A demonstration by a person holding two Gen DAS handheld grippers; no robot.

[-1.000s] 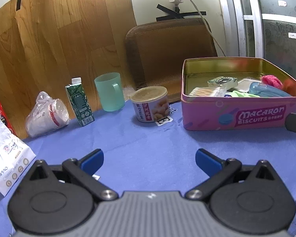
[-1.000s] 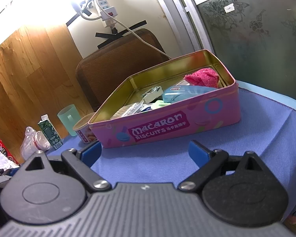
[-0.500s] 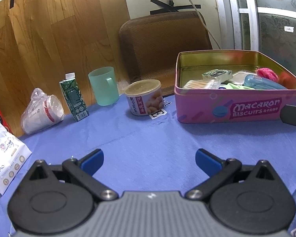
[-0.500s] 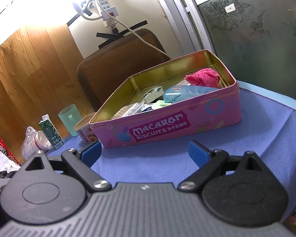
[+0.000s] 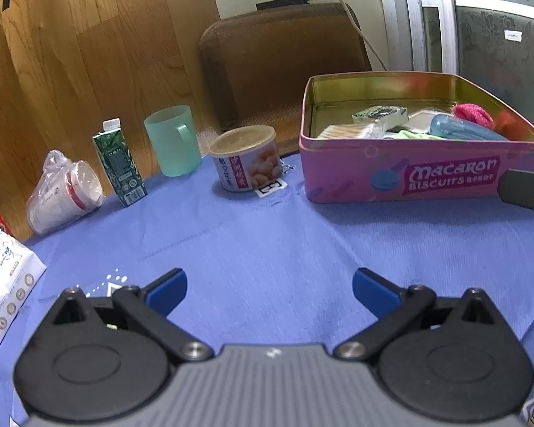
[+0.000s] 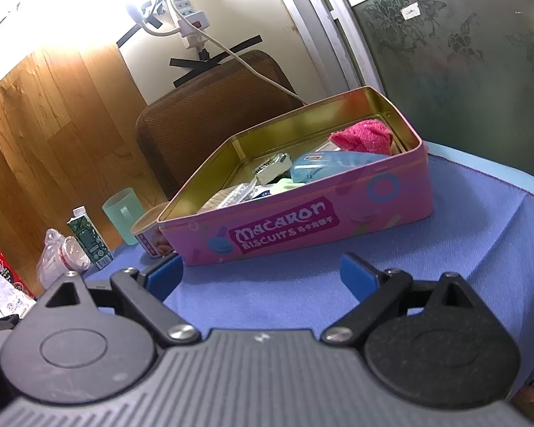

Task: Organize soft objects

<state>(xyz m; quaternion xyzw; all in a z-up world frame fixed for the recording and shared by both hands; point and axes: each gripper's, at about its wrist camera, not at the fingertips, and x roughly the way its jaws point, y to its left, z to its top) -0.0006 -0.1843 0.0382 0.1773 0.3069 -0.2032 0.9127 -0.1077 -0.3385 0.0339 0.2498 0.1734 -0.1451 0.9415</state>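
Both sets of tongs are spread wide and pinch nothing: the left tongs (image 5: 268,286) hang low over bare blue cloth on the tabletop (image 5: 267,242), and the right tongs (image 6: 261,275) hang just in front of the pink biscuit tin (image 6: 302,227), whose lid is off. Inside the tin lie the soft things the task seems to mean: a pink knitted cloth (image 6: 363,137) bunched in the far right corner, a pale green piece (image 5: 414,135) near the front wall, and among them a blue plastic case (image 6: 324,165), a small patterned packet (image 5: 381,114) and a clear wrapped bundle (image 5: 349,131). Outside the tin, along the left of the tabletop, stand a round snack can (image 5: 247,158), a green mug (image 5: 174,140), a small green carton (image 5: 119,167), a bagged stack of cups (image 5: 62,192) and a white tissue pack (image 5: 3,284) at the near left edge. As I judge it, this scene fits two stages equally: soft things already gathered in the tin with both tongs drawn clear, or a pause before something is lifted out or added. Whichever it is, any grasp in the tin would call for a steep reach over the front wall, and the cloth would need a pinch on a raised fold.
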